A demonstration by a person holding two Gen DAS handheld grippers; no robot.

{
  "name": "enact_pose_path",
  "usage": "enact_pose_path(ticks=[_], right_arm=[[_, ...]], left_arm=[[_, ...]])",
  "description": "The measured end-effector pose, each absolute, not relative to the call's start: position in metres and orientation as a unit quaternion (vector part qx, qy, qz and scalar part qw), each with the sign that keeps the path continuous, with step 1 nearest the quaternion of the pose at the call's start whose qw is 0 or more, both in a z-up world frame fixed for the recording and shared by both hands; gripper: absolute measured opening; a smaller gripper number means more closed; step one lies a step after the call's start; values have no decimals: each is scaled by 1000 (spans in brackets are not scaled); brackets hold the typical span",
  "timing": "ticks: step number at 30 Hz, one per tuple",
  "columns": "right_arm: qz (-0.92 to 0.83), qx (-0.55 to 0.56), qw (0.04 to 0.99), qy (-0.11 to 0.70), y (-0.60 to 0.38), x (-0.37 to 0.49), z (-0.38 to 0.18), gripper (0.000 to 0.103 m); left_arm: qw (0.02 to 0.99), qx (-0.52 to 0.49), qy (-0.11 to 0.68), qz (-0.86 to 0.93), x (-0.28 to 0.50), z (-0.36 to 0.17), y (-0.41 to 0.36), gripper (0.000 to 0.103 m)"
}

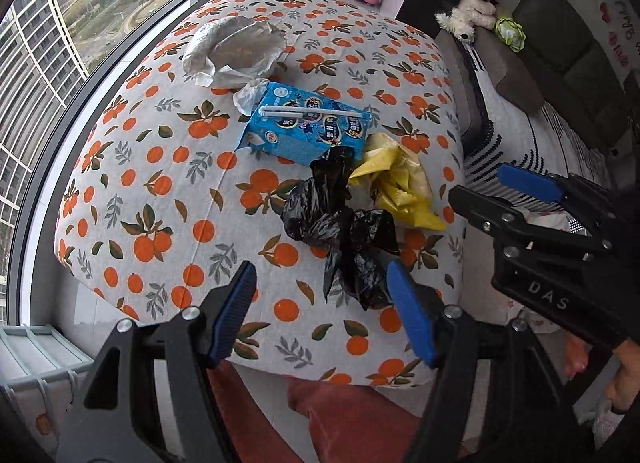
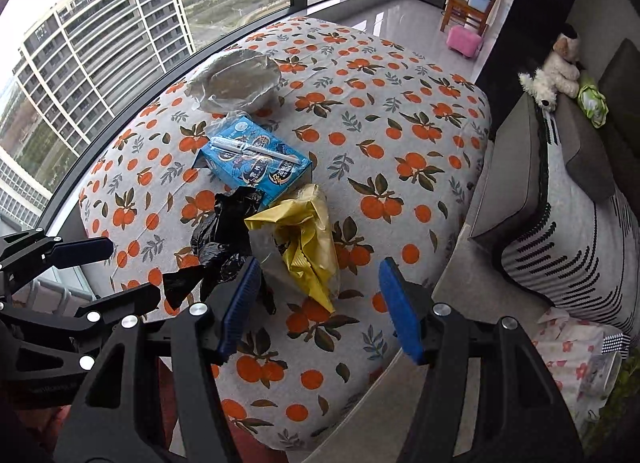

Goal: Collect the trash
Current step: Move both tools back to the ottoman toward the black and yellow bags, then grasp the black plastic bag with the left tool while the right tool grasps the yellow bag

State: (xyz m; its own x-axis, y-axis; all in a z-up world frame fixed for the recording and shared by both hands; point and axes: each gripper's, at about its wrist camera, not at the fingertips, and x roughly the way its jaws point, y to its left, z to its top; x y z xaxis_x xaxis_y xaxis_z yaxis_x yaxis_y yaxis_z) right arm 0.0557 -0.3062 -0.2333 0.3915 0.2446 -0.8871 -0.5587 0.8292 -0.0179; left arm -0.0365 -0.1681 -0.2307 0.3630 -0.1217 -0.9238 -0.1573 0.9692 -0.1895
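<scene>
Both grippers hang open and empty above the table [image 1: 132, 167]: the black bag [image 1: 340, 219] lies just ahead of the left gripper [image 1: 324, 311], the yellow bag [image 2: 304, 239] ahead of the right gripper [image 2: 316, 307].

Both wrist cameras sit behind their own jaws, looking steeply down and forward onto the table [image 1: 168, 167] in its orange-print cloth. The left wrist view hangs over the near edge, windows at left, right gripper [image 1: 508, 199] entering from the right. The right wrist view sits a bit further right, left gripper [image 2: 120, 271] entering at left, sofa [image 2: 560, 167] at right. Shared: blue carton [image 1: 296, 131], black bag [image 1: 340, 219], yellow bag [image 1: 400, 183], clear wrapper [image 1: 236, 51], plush dog [image 1: 472, 11].
</scene>
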Motion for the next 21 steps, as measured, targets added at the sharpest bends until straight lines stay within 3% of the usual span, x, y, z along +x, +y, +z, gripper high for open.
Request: enact_pose_path(ticks=[11, 13, 14, 16, 17, 19, 21], right_arm=[[300, -177, 784, 514, -304, 87, -294, 59], [306, -185, 778, 516, -299, 89, -300, 57], [309, -188, 777, 516, -297, 90, -302, 53], [319, -183, 768, 525, -295, 92, -305, 34], [320, -179, 767, 527, -295, 92, -305, 32], [323, -178, 765, 528, -294, 91, -302, 17], [328, -172, 763, 530, -294, 88, -296, 9]], left_arm=[[791, -141, 594, 27, -16, -297, -192, 67], [791, -145, 593, 30, -14, -304, -193, 60], [790, -148, 594, 28, -13, -307, -193, 49], [787, -158, 596, 25, -12, -312, -192, 34], [786, -163, 596, 24, -13, -314, -191, 25], [788, -166, 592, 22, -14, -313, -188, 17], [795, -163, 585, 21, -17, -307, -185, 10]])
